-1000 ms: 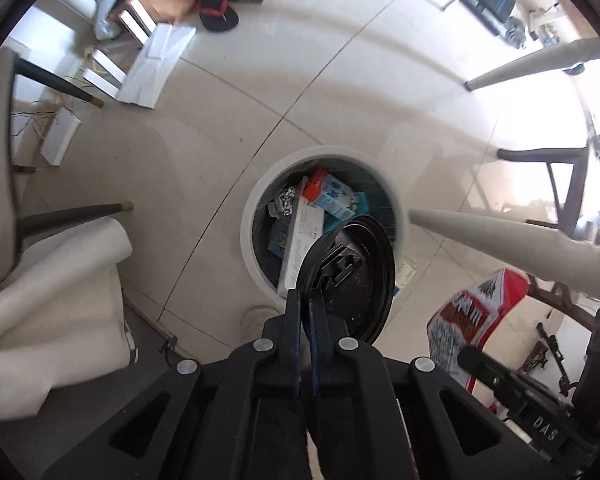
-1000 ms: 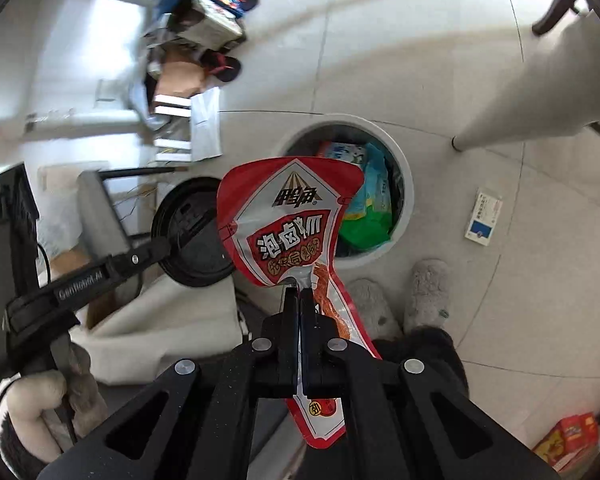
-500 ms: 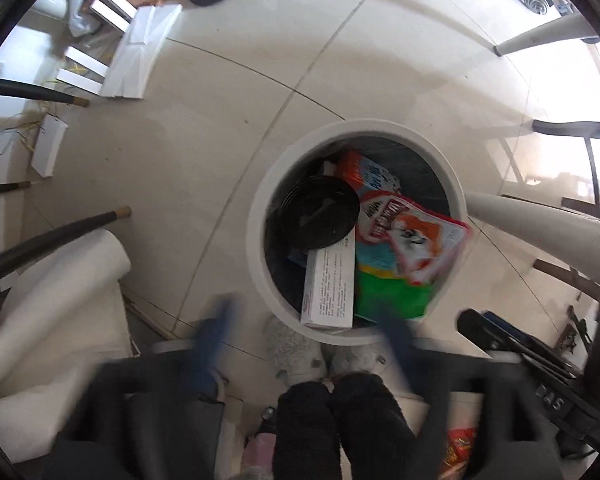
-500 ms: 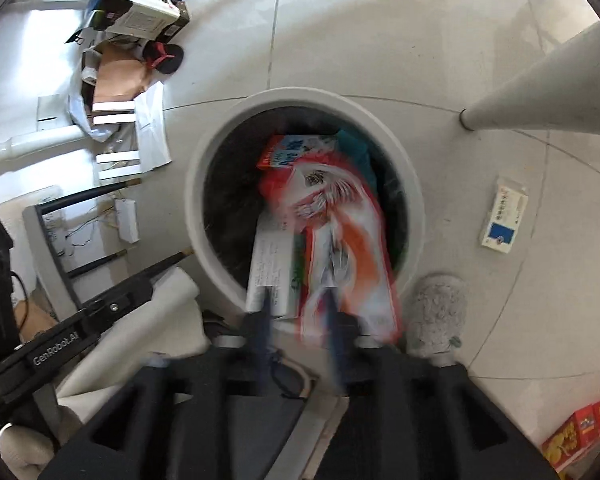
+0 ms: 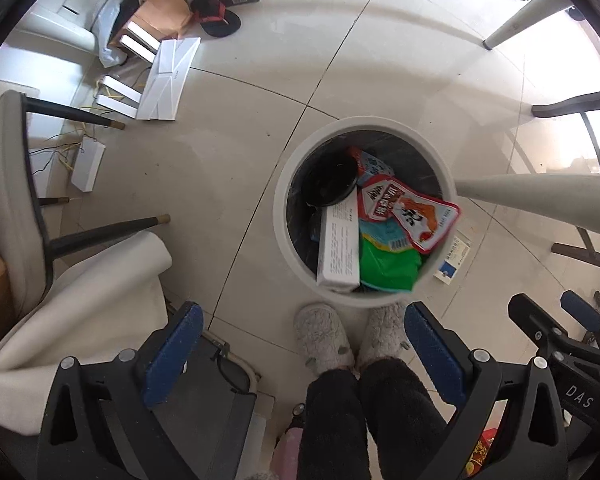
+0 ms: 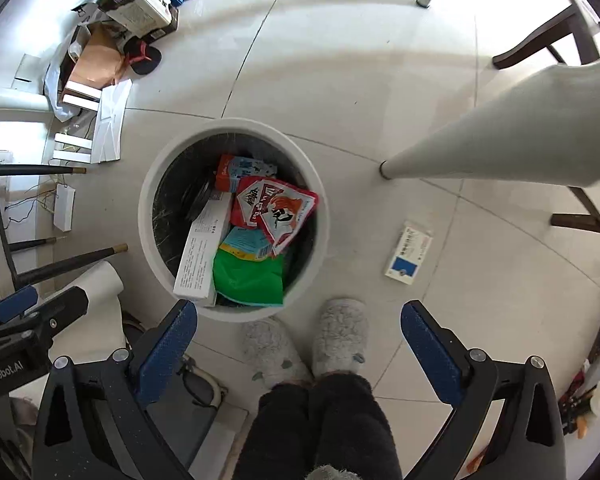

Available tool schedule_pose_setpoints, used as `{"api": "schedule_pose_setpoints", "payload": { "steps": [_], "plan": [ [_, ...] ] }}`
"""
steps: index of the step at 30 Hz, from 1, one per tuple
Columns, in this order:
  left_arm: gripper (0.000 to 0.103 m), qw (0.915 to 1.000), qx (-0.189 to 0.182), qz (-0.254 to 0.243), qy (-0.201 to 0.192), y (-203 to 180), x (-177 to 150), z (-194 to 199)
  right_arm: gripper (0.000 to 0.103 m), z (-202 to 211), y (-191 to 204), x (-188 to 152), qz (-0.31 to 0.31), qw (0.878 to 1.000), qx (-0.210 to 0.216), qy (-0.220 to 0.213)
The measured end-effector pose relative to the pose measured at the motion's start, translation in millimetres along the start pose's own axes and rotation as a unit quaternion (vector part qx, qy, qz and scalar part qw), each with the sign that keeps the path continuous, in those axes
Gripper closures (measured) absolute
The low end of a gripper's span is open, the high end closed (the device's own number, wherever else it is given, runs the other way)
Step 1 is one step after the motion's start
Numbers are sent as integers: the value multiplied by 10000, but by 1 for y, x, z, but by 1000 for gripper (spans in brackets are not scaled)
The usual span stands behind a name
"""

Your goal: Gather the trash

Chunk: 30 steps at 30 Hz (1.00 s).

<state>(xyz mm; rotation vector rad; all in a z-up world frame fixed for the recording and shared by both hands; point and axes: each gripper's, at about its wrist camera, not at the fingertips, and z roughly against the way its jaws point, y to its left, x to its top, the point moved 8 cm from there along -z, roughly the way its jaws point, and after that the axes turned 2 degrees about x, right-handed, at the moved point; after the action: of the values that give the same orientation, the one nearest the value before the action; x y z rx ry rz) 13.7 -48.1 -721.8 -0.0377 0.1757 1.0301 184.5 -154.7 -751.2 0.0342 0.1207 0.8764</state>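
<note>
Two blue-padded fingers of the left gripper (image 5: 300, 354) stand wide apart, having just been opening, with nothing between them. At twelve o'clock from them sits the round white bin (image 5: 281, 216), holding a glossy red pouch (image 5: 410, 214), a black disc lid (image 5: 332, 180) and a long white box (image 5: 339, 248).

Right wrist view: the right gripper (image 6: 298, 354) is likewise spread and empty, just opened; the bin (image 6: 146, 216) lies at eleven o'clock, the crinkled pouch (image 6: 276, 210) inside it. Fuzzy grey slippers (image 6: 342, 336) stand between the fingers.
</note>
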Motion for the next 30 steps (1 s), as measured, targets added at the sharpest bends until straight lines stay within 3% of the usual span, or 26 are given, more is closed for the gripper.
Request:
{"api": "schedule_pose_setpoints", "payload": {
  "steps": [9, 18, 24, 30],
  "plan": [
    [0, 9994, 65, -195, -266, -15, -45, 103, 0, 112, -13, -36, 37, 9995, 266, -171],
    [0, 9960, -234, -432, -750, -31, -86, 244, 0, 275, -26, -83, 134, 9944, 996, -325],
    [0, 9883, -661, -783, -1132, -38, -102, 334, 0, 384, -29, -111, 234, 9889, 1358, -553],
    [0, 9756, -1092, -1309, -1383, -36, -120, 397, 0, 476, -20, -142, 164, 9835, 1560, -899]
  ]
}}
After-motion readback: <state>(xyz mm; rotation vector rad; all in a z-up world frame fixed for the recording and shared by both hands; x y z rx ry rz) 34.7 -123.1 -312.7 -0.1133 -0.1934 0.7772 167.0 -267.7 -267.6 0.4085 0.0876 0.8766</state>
